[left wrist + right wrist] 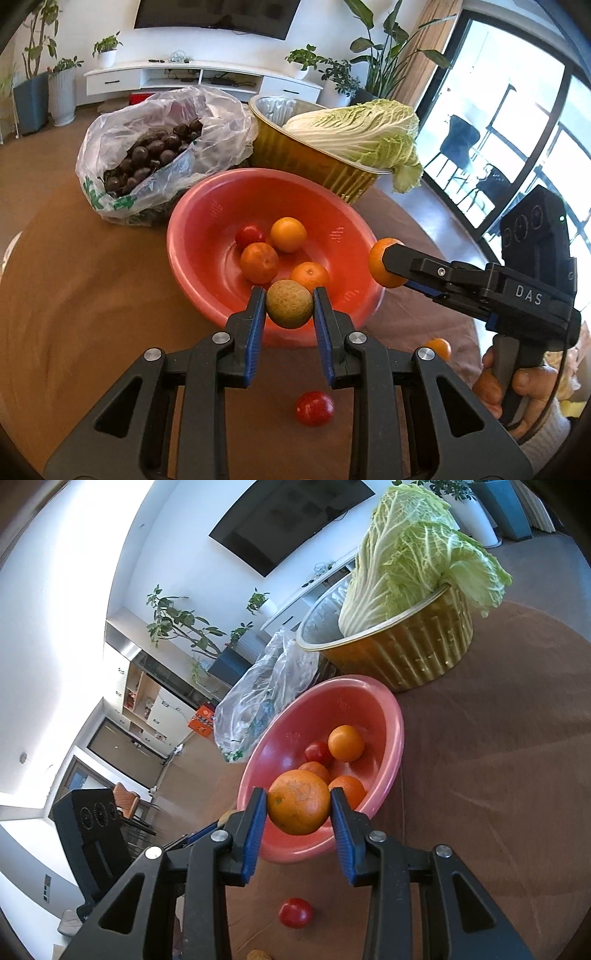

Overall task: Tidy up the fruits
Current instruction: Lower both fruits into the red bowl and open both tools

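Above the red bowl's [207, 266] 6 o'clock rim, the left gripper [289, 304] clamps a tan-green fruit [289, 303], while at 3 o'clock the right gripper [298, 806] pinches an orange [298, 801] over the rim.

Pink-red basin [207, 236]; gold ribbed bowl [295, 158]; tan, possibly brownish-green fruit [289, 303].

Five oranges [288, 234], two tomatoes [315, 408], one tan fruit [289, 304], one red bowl [192, 236], one cabbage [354, 133].

White walls, a wall-mounted television [214, 14], sunlit glass doors [517, 122].
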Demonstrator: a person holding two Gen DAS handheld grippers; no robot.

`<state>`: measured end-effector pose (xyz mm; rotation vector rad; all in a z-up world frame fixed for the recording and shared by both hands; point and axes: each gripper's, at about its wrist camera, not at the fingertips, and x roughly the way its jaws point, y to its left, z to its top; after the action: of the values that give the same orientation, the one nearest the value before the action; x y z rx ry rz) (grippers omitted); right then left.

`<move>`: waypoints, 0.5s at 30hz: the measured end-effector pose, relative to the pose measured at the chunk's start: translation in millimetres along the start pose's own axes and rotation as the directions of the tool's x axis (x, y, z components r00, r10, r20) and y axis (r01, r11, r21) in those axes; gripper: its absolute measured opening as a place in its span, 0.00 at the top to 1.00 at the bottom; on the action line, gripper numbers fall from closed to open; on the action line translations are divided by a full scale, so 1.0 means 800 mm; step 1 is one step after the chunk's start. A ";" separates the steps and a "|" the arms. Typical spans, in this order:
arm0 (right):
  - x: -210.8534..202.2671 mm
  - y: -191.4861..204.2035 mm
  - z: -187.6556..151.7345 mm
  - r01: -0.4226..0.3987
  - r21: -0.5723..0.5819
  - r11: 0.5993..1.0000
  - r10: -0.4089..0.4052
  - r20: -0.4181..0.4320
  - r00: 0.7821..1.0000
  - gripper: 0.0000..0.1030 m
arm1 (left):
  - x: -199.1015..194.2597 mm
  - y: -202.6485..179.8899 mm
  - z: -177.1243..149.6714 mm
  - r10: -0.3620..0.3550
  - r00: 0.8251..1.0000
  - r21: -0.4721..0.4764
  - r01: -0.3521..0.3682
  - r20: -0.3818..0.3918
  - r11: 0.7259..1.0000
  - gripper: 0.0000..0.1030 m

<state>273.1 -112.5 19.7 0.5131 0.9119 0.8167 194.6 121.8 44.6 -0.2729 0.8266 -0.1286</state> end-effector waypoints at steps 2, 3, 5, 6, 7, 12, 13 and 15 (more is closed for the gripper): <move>0.003 -0.001 0.002 0.014 -0.001 1.000 -0.014 0.004 1.000 0.59 | 0.005 0.000 0.002 0.024 1.000 0.007 -0.024 -0.001 1.000 0.76; 0.004 -0.001 0.004 0.019 -0.001 1.000 -0.019 0.007 1.000 0.57 | 0.006 0.000 0.003 0.034 0.999 0.012 -0.034 0.002 0.999 0.76; 0.003 -0.001 0.008 0.020 -0.003 1.000 -0.020 0.015 1.000 0.56 | 0.008 -0.001 0.004 0.048 0.999 0.020 -0.048 0.006 0.999 0.76; 0.002 -0.001 0.008 0.023 -0.006 1.000 -0.023 0.019 1.000 0.56 | 0.010 -0.001 0.005 0.053 0.999 0.024 -0.053 0.006 0.998 0.76; 0.000 -0.001 0.009 0.026 -0.011 1.000 -0.026 0.023 0.999 0.55 | 0.010 -0.001 0.006 0.060 0.998 0.026 -0.060 0.009 0.998 0.76; -0.017 -0.001 0.004 0.023 -0.015 1.000 -0.023 0.028 0.999 0.55 | 0.002 -0.003 0.001 0.071 0.997 0.033 -0.071 0.020 0.997 0.76; -0.022 -0.001 0.002 0.027 -0.022 0.999 -0.027 0.032 0.999 0.55 | -0.001 -0.004 -0.003 0.074 0.997 0.037 -0.075 0.022 0.997 0.76; -0.037 -0.002 -0.004 0.046 -0.033 0.998 -0.044 0.041 0.998 0.52 | -0.007 -0.006 -0.011 0.076 0.997 0.047 -0.077 0.023 0.996 0.76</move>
<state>260.2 -136.9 31.3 0.4768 0.8680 0.7771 184.0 116.7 44.4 -0.1967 0.8112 -0.0737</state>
